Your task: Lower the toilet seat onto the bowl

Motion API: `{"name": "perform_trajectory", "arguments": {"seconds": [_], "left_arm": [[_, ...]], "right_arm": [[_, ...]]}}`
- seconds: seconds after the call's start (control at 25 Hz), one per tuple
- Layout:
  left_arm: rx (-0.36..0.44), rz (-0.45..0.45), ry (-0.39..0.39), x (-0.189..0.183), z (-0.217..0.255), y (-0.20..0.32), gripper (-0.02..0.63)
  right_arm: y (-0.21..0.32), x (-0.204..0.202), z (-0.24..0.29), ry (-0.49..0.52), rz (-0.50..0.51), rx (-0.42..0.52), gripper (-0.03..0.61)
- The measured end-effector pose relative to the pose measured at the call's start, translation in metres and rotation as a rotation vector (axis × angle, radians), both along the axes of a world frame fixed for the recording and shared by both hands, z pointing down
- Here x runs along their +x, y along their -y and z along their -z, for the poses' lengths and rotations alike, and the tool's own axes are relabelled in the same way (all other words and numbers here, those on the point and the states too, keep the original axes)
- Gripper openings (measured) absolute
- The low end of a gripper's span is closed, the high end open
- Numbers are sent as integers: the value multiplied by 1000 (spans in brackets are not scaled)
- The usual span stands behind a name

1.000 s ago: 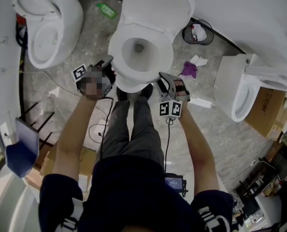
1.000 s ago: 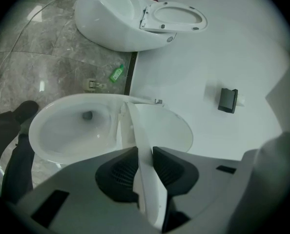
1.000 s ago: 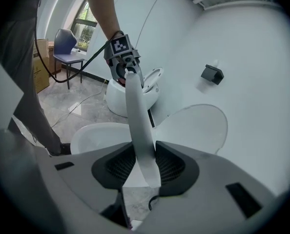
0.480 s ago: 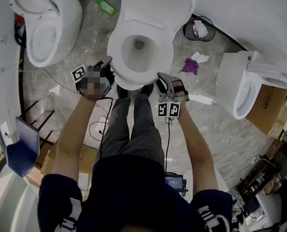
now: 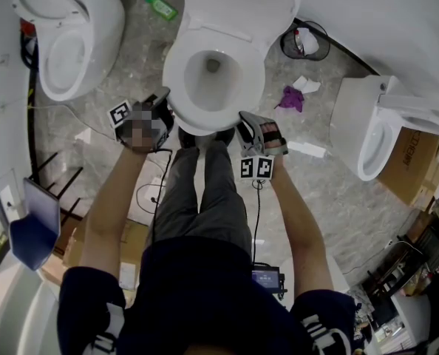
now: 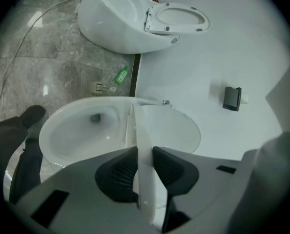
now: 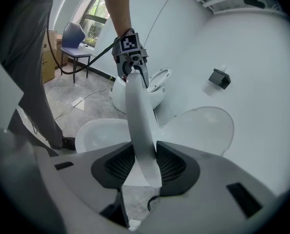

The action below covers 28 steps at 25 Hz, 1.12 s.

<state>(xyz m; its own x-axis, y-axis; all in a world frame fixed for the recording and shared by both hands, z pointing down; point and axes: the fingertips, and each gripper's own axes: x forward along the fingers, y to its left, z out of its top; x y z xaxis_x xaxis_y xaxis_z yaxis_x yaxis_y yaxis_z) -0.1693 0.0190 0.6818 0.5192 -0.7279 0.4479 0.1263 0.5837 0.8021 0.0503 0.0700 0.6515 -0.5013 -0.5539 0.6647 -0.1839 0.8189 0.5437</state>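
White plastic toilet seat [image 7: 136, 116] is pinched near its front edge by both my tongs: the left tongs [image 6: 145, 155] and right tongs [image 7: 145, 152] are each clamped on its rim. I judge it partway down, between the bowl [image 6: 76, 130] and the upright lid [image 6: 176, 130] behind. Resting it on the bowl's rim remains to do.

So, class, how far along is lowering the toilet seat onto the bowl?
Done: the seat stands clear of the raised lid. In hand: the left gripper and right gripper each clamp its rim, holding it partway between lid and bowl. Left: bring it down flat onto the bowl, then let go.
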Motion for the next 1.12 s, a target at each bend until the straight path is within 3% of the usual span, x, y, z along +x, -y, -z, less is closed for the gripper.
{"name": "perform_trajectory", "arguments": {"seconds": [1.12], "left_arm": [[-12, -19, 39, -3, -28, -24, 121]], "right_arm": [[-26, -4, -32, -36, 49, -30, 169]]}}
